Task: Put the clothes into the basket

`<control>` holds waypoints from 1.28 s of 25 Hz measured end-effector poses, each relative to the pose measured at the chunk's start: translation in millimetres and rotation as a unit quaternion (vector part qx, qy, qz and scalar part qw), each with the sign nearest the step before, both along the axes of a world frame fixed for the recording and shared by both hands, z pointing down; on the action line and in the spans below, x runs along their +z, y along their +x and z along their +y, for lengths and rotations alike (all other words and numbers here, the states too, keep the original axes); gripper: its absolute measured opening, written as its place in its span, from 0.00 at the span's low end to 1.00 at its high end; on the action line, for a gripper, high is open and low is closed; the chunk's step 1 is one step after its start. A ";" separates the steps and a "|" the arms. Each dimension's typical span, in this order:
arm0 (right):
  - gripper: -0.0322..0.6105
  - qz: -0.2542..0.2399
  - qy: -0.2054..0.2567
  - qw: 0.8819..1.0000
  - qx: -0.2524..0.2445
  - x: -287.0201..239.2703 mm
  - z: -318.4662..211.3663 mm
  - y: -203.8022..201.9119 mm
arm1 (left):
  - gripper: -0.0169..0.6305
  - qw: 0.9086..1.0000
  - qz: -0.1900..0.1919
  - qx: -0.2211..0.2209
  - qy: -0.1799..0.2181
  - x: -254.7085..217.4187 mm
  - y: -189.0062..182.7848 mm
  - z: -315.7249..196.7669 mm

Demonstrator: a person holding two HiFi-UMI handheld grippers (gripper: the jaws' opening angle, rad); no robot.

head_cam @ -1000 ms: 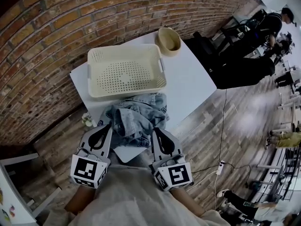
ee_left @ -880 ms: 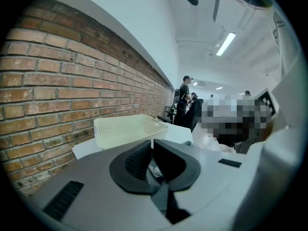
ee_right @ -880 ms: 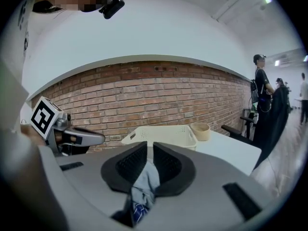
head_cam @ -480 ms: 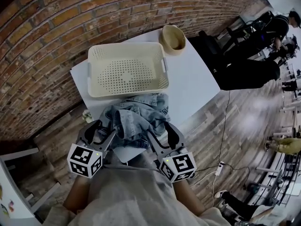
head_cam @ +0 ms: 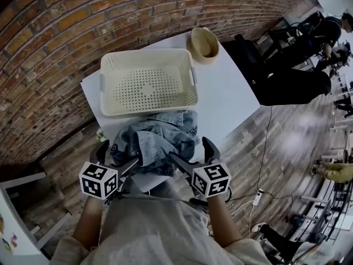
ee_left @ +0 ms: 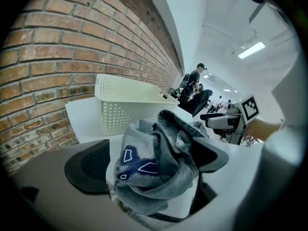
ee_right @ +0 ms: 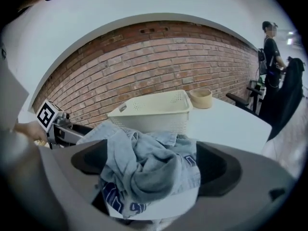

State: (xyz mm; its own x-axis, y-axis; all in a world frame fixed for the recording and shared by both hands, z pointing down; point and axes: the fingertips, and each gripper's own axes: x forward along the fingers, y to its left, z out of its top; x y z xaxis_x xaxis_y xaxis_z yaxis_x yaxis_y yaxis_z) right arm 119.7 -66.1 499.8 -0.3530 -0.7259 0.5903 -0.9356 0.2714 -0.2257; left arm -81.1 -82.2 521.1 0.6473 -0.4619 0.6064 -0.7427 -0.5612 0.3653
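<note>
**Status.** The denim garment (head_cam: 157,139) lies crumpled on the white worktop (head_cam: 220,93), at its near edge and just in front of the cream perforated basket (head_cam: 148,108). The basket is empty, so no clothing has gone in yet. A small round bowl (head_cam: 202,42) stands beyond the basket, clear of the work.

**Grippers.** The left hand-held gripper (head_cam: 117,156) and the right hand-held gripper (head_cam: 193,154) flank the heap at the worktop's near edge. Both sets of jaws are opening and already stand wide. Folds of denim bulge between them in each gripper view, but the pads are not clamped on the cloth.

**Step in hand, as judged.** Taking hold of the garment for the lift.

**Recommended practice.**
- Push each set of jaws deep into the pile so they close on several layers — a single loose fold is likely to slip out.
- Grip on opposite sides so that the weight is shared.
- Lift until the trailing hem clears the basket's near wall, then carry it forward.
- Release over the middle of the basket — cloth draped over the rim may pull the rest back out.
</note>
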 end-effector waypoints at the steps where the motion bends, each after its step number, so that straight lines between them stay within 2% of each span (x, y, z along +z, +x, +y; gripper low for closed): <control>1: 0.91 0.001 -0.014 1.000 -0.001 9.1 -2.3 3.1 | 0.84 1.000 0.001 0.004 -0.009 4.2 1.1 -0.4; 7: 0.95 -0.002 -0.101 0.995 -0.006 64.7 -13.5 14.8 | 0.92 0.998 -0.002 0.022 -0.057 32.0 7.6 -2.7; 10: 0.95 -0.014 -0.149 0.989 -0.010 88.4 -16.2 18.0 | 0.93 0.995 0.018 0.025 -0.097 48.3 14.8 -0.2; 13: 0.95 -0.049 -0.199 0.979 -0.021 105.7 -14.5 15.0 | 0.93 0.989 0.042 0.024 -0.138 60.9 19.9 1.9; 17: 0.95 -0.131 -0.253 0.958 -0.035 121.9 -8.2 6.1 | 0.94 0.977 0.085 0.035 -0.195 71.2 26.9 7.6; 20: 0.95 -0.161 -0.256 0.952 -0.049 126.3 -5.8 -2.8 | 0.94 0.971 0.099 0.052 -0.213 74.6 33.3 10.1; 24: 0.95 -0.155 -0.245 0.953 -0.085 126.7 -5.6 -19.8 | 0.94 0.965 0.107 0.071 -0.229 81.1 43.5 12.8; 26: 0.90 -0.158 -0.238 0.953 -0.100 126.2 -6.4 -27.9 | 0.93 0.965 0.108 0.073 -0.229 82.7 47.9 12.7; 29: 0.79 -0.173 -0.224 0.952 -0.113 124.9 -5.8 -39.5 | 0.94 0.965 0.115 0.082 -0.221 83.8 59.2 12.0; 32: 0.72 -0.187 -0.211 0.950 -0.132 119.9 -4.4 -49.9 | 0.93 0.962 0.122 0.110 -0.217 80.0 70.5 14.4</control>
State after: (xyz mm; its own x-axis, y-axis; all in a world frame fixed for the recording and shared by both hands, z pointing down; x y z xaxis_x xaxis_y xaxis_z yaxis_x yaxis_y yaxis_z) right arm 69.9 -70.5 619.6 -0.7322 -0.3084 0.6073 -0.6806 0.2976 -0.6695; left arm -10.6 -67.8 601.1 0.8482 -0.0349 0.5285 -0.4852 -0.4513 0.7489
